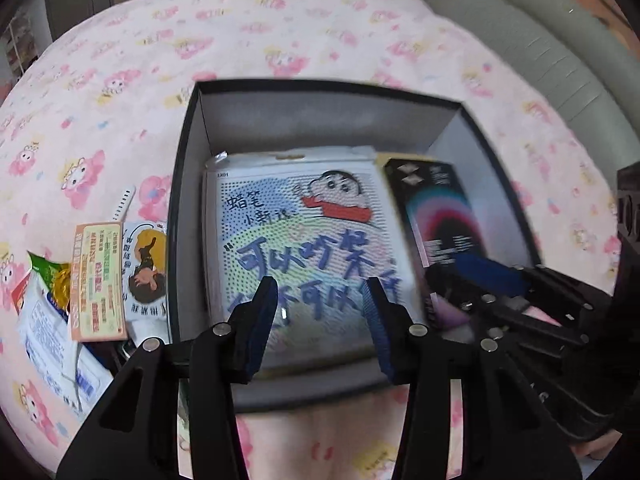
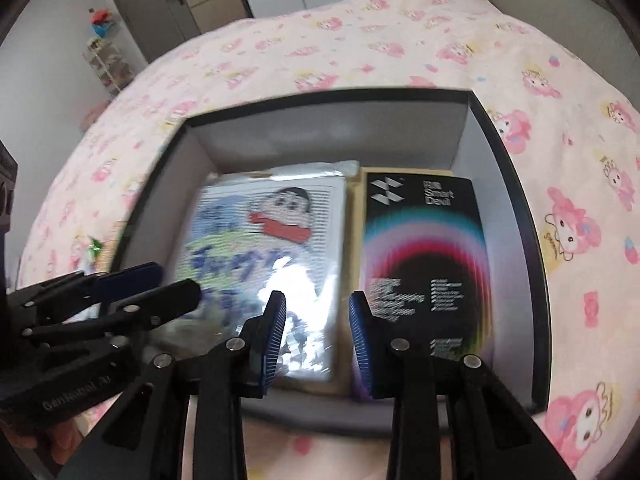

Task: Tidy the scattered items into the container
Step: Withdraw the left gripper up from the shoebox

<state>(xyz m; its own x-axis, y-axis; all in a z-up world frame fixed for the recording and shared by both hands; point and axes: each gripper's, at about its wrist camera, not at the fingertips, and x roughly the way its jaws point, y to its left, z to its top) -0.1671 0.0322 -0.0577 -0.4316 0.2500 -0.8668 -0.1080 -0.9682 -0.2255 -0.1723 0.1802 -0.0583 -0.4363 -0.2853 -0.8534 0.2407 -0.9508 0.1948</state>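
Hovering both claws, left (image 1: 320, 300) and right (image 2: 318, 312), parted and empty, over the box (image 1: 176, 200); I judge loose packets (image 1: 96, 280) (bed's left edge) need gathering.

One dark box (image 1: 188, 184) sits on the bed (image 1: 280, 32). Inside it are two flat packages: one cartoon-printed pack (image 1: 304, 248) and one black carton (image 2: 424, 256). Outside lie roughly five loose items, including one orange card (image 1: 98, 280) and one white strap (image 1: 123, 203).

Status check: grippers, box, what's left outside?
Left gripper and right gripper open, empty. Cartoon packet in box. Loose packets outside its left wall.
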